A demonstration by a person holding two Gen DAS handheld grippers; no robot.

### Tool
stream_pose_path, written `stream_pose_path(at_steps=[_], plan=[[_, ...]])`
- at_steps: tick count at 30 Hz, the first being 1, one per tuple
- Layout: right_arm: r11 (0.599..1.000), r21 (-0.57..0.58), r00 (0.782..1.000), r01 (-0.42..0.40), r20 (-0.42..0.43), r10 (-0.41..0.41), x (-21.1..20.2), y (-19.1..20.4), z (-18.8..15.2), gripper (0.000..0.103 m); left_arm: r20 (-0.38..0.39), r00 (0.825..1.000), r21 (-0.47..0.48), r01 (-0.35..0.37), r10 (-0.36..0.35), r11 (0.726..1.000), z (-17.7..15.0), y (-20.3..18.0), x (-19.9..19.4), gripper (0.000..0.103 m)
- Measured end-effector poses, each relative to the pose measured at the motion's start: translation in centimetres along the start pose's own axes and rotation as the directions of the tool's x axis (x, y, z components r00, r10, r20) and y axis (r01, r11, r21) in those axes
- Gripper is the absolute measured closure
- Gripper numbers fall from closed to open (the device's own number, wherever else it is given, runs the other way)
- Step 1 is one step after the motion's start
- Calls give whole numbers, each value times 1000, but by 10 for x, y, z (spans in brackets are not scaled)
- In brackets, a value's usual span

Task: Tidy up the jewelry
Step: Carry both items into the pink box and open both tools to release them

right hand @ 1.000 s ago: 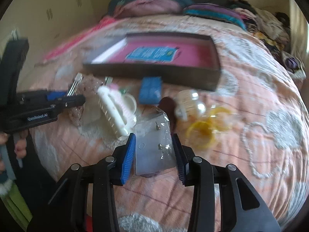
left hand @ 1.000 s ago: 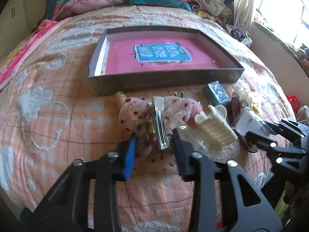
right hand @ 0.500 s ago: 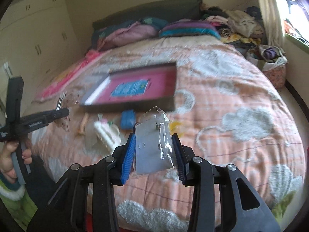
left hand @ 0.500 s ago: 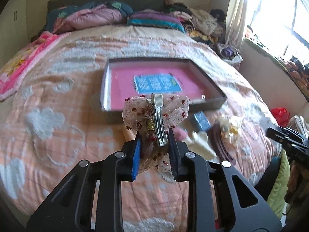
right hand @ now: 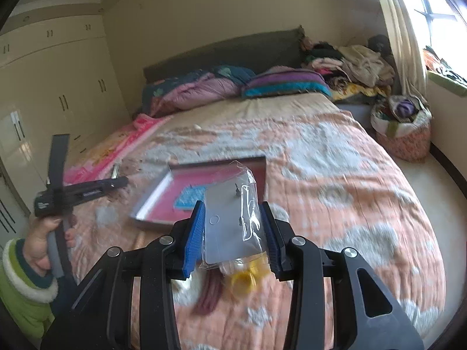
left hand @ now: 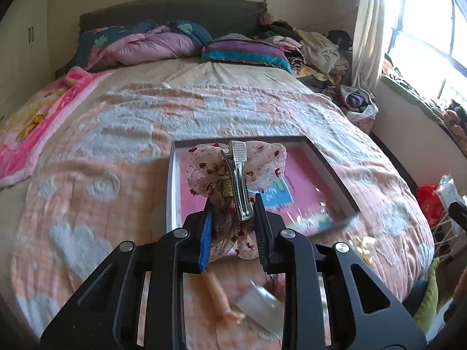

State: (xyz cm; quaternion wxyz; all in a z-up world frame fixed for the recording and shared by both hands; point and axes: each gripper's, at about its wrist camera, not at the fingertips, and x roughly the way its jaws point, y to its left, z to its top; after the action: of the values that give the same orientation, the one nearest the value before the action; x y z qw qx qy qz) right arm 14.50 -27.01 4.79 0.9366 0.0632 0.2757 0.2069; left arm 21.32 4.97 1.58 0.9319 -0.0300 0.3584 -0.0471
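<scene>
My left gripper [left hand: 232, 227] is shut on a sheer pink bow hair clip [left hand: 236, 172] with a silver metal clasp, held in the air above the shallow dark box with a pink floor [left hand: 327, 172]. My right gripper [right hand: 232, 230] is shut on a clear plastic bag of earrings on a grey card [right hand: 230, 218], also lifted over the bed. In the right wrist view the same box [right hand: 163, 189] lies beyond the bag, and the left gripper [right hand: 116, 182], held by a hand in a green sleeve, is at the left.
Loose accessories lie on the orange quilt below: a peach clip [left hand: 219, 294], a clear packet [left hand: 259, 303], yellow hair ties [right hand: 245, 277] and a dark maroon tie [right hand: 210, 294]. Pillows and a clothes pile [left hand: 315, 49] fill the bed's far end. A wardrobe [right hand: 52, 87] stands at left.
Both grippers have risen from the bed, each carrying its item. The left jaws closed on the bow clip and lifted it off the pile. The box now appears lower and nearer beneath them.
</scene>
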Motion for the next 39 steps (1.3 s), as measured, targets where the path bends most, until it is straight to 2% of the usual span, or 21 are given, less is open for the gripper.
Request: stream_pose_path(at_steps=[7,16,22,27,31,36,39], plan=[[998,-21,998,-57,18,58,35,16,32,66,-10,1000,-7,-13,13,1000,18,4,22,85],[994,-40,994,-98,-51,96,93,31,48,66,-86,996,36,-20,23,999,16,-2,69,85],[995,-5,989,-99,-112,98,132,20,42,66,-132,991,44,-30,35,999,13,1,94,85],[996,-2,979,-86,-185,84,164,14,28,66,-154,987,44,-49,55,998,7,4,104,82],[997,12,975,-75,-209,76,180,10,19,66,-169,984,56,-50,59,997,2,2,108,81],[998,4,966,-63,-251,62,201,12,10,66,-173,983,62,-53,63,997,-1,3,109,77],[1000,9,964,-27,-263,28,209,9,5,60,-174,983,56,-52,61,997,-2,3,109,67]])
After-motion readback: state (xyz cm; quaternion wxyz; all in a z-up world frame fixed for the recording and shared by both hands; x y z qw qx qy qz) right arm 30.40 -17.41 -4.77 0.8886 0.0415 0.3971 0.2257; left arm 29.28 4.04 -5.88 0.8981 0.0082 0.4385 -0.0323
